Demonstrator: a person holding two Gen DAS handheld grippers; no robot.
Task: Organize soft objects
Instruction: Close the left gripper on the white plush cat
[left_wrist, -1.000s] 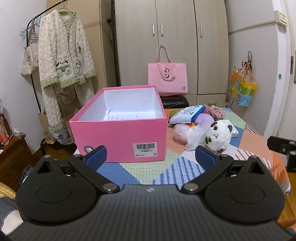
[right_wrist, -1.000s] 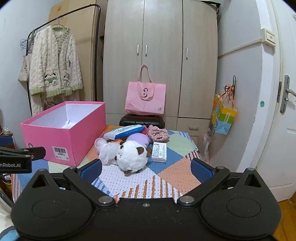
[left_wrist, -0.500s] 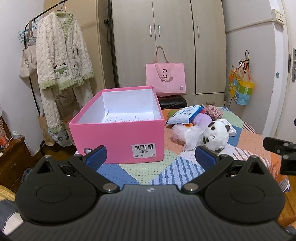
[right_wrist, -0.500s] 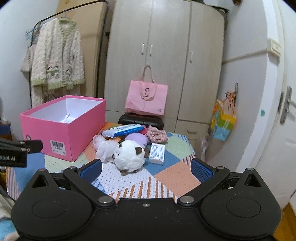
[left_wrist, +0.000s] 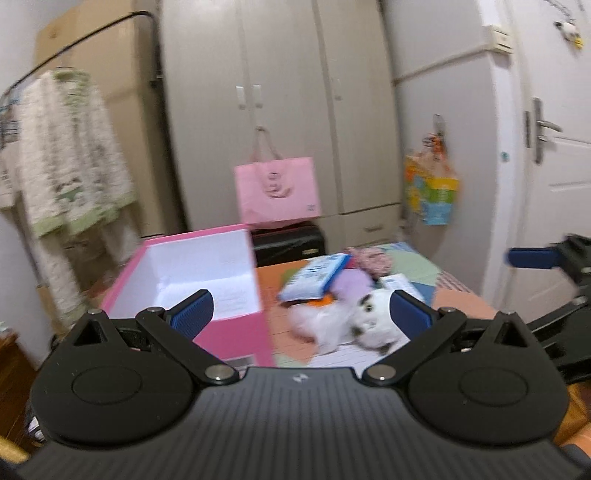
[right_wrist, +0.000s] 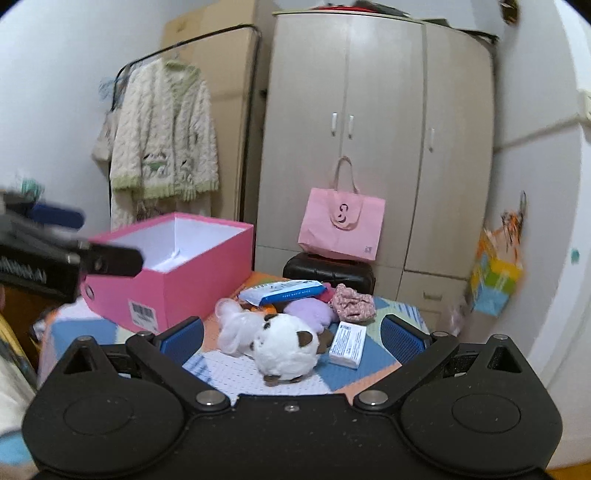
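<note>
An open pink box (left_wrist: 192, 280) (right_wrist: 173, 273) stands on the patchwork table, white inside, holding only a paper slip. Right of it lies a heap of soft things: a white plush panda (right_wrist: 286, 347) (left_wrist: 369, 325), a filmy white bag (right_wrist: 232, 325), a purple plush (right_wrist: 312, 310), a floral pink pouch (right_wrist: 351, 302) and a blue wipes pack (right_wrist: 284, 291) (left_wrist: 314, 277). My left gripper (left_wrist: 301, 314) is open and empty above the table's near edge. My right gripper (right_wrist: 291, 338) is open and empty, raised in front of the panda.
A small white carton (right_wrist: 348, 345) lies right of the panda. Behind the table a black case (right_wrist: 328, 269) carries a pink tote bag (right_wrist: 341, 225) against the wardrobe (right_wrist: 380, 147). A coat rack with a cream robe (right_wrist: 162, 136) stands left. A door (left_wrist: 554, 192) is at right.
Both grippers have risen and tilted, so the box and heap sit lower and closer in view. The left view has swung right toward the heap. Jaws stay open; nothing on the table moved.
</note>
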